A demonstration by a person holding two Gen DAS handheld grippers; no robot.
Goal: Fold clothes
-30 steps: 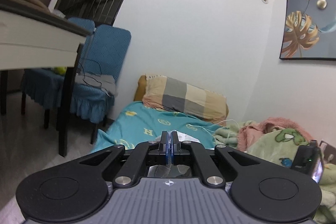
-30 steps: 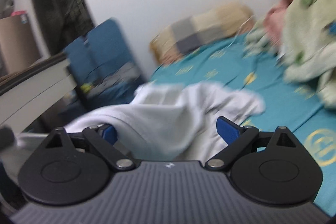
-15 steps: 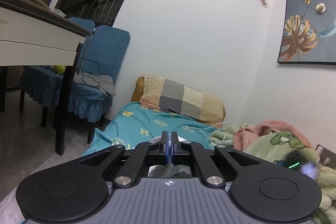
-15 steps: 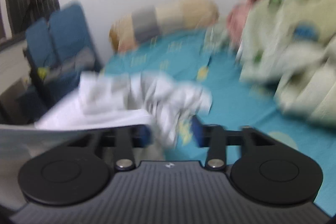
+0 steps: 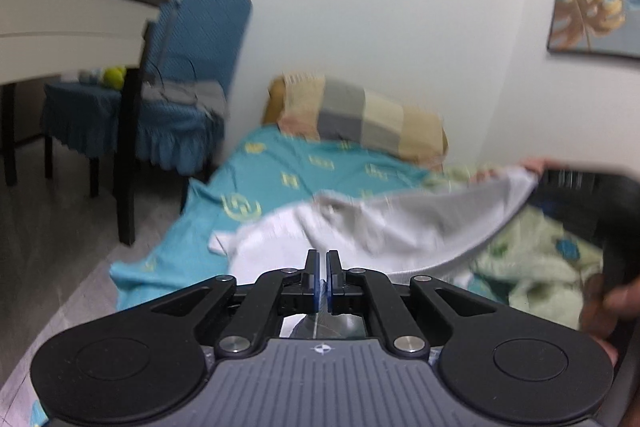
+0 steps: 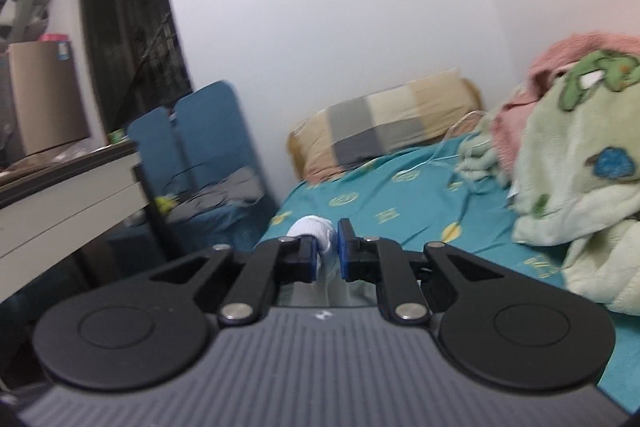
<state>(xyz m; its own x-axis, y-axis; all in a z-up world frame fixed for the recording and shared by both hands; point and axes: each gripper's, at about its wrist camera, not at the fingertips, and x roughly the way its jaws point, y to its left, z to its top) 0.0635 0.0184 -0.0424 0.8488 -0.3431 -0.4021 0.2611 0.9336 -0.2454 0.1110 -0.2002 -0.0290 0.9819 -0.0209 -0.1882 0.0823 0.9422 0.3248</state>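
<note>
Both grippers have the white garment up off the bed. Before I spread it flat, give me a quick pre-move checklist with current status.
1. Right gripper pinching white garment: ok, a fold bulges between its fingers.
2. Left gripper shut on cloth: ok, fabric shows behind the closed jaws.
3. Garment stretched between the grippers: ok, though blurred.
4. Bare teal sheet to lay it on: ok.
5. Green blanket out of the way: not ok, heaped alongside.
6. Garment orientation: cannot tell.

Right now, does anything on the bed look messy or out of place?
Yes. A green blanket lies bunched in a heap with pink fabric at the bed's right side, and the white garment is crumpled, not flat, on the teal sheet.
</note>
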